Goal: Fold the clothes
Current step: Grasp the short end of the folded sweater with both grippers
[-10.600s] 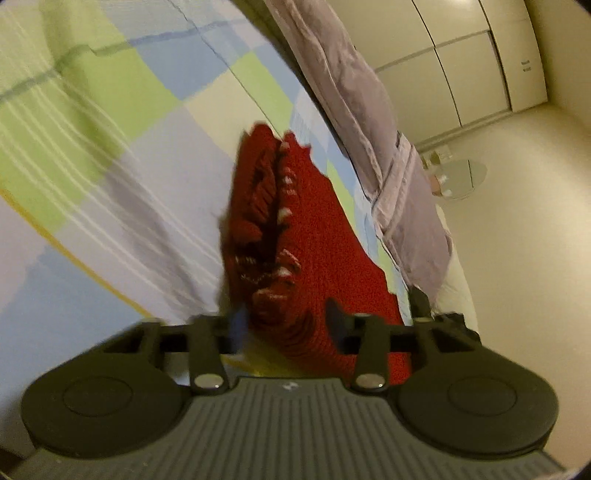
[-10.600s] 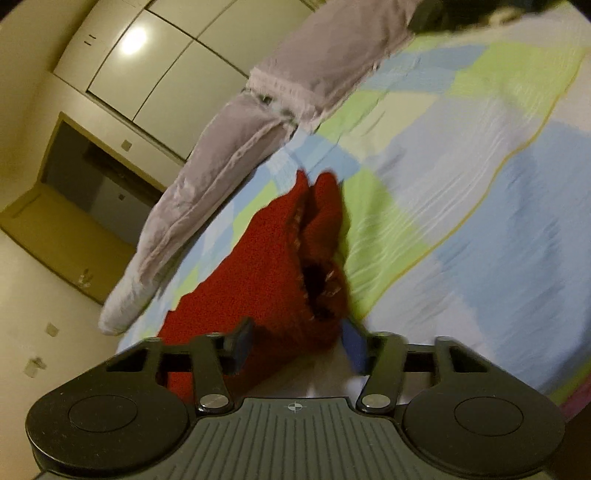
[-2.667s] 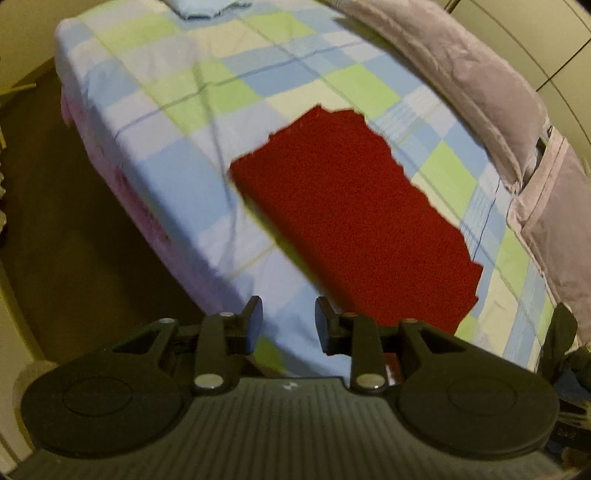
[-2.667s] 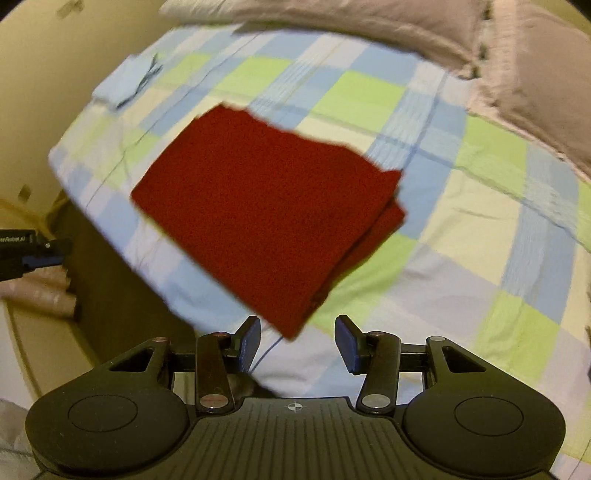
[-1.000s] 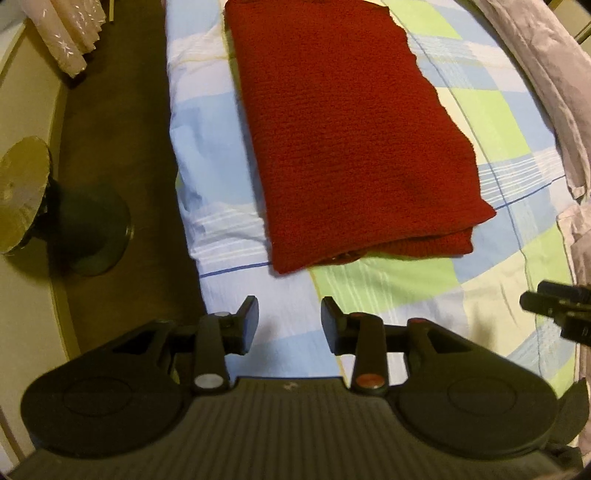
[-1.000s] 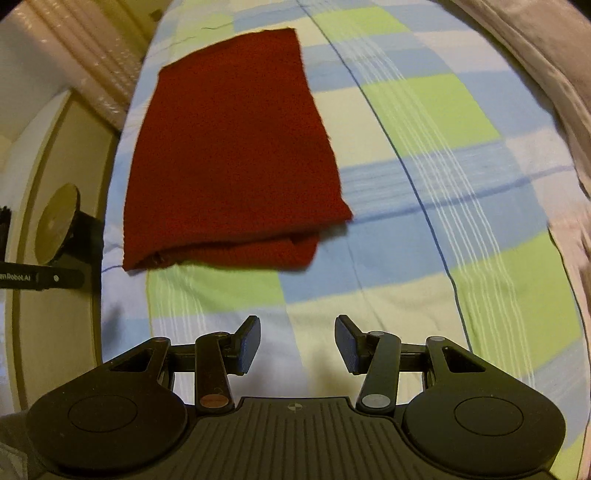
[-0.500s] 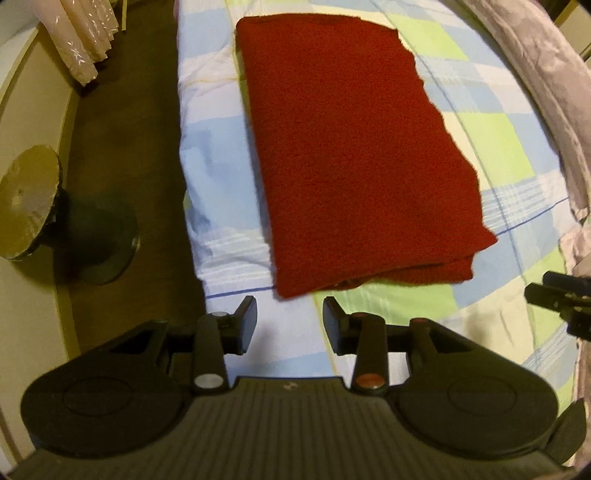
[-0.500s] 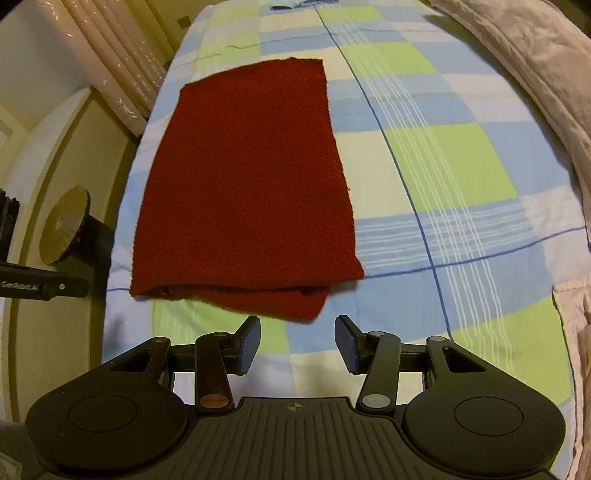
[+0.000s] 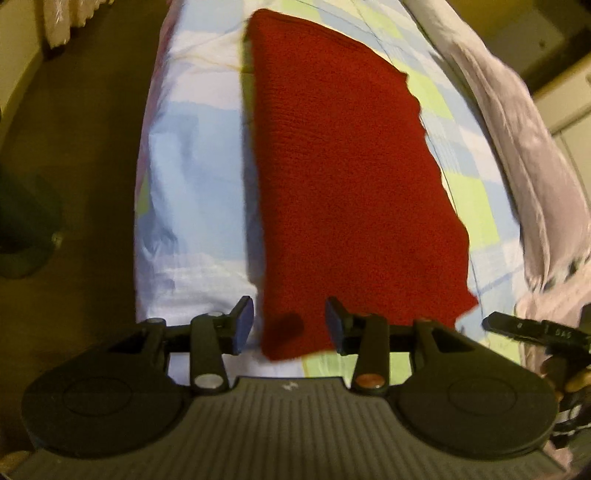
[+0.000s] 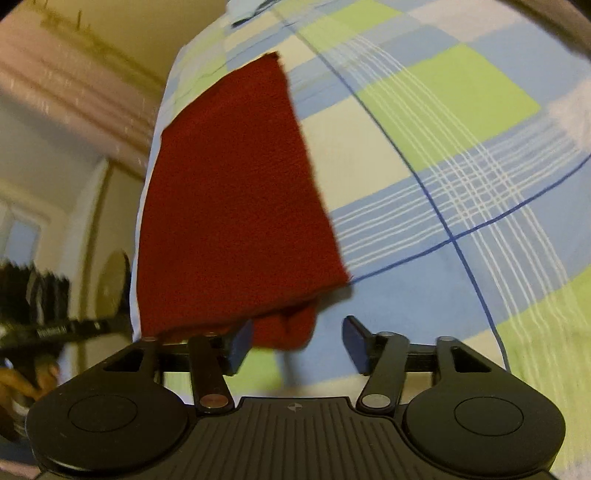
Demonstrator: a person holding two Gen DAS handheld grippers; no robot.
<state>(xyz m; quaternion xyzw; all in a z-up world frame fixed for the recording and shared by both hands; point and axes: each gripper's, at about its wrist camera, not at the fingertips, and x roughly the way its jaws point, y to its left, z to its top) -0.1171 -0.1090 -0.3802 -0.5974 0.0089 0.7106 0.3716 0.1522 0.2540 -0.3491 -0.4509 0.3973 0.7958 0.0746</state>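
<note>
Checked bedding in blue, green and cream covers the bed (image 9: 192, 155), which fills most of both wrist views; dark floor (image 9: 74, 147) runs along its left edge in the left view, and a pale wall (image 10: 55, 155) and blurred curtain folds (image 10: 74, 96) stand left of it in the right view.

On the left, the left gripper (image 9: 289, 325) hangs over the near left corner of the red cloth (image 9: 347, 177). Its jaws are partly apart and opening, with the cloth's corner between them; the pads do not press on it.

In the middle, the cloth lies folded into a long slab on the bed, close to the bed's left edge, with layered edges showing at its near end. A grey quilt (image 9: 517, 140) lies bunched along the bed's far right side in the left view.

On the right, the right gripper (image 10: 297, 341) hangs over the near right corner of the cloth (image 10: 229, 206). Its jaws stand wide and are opening; the corner lies by the left pad, untouched by the right one. A small blue item (image 10: 247, 9) lies at the bed's far end.
</note>
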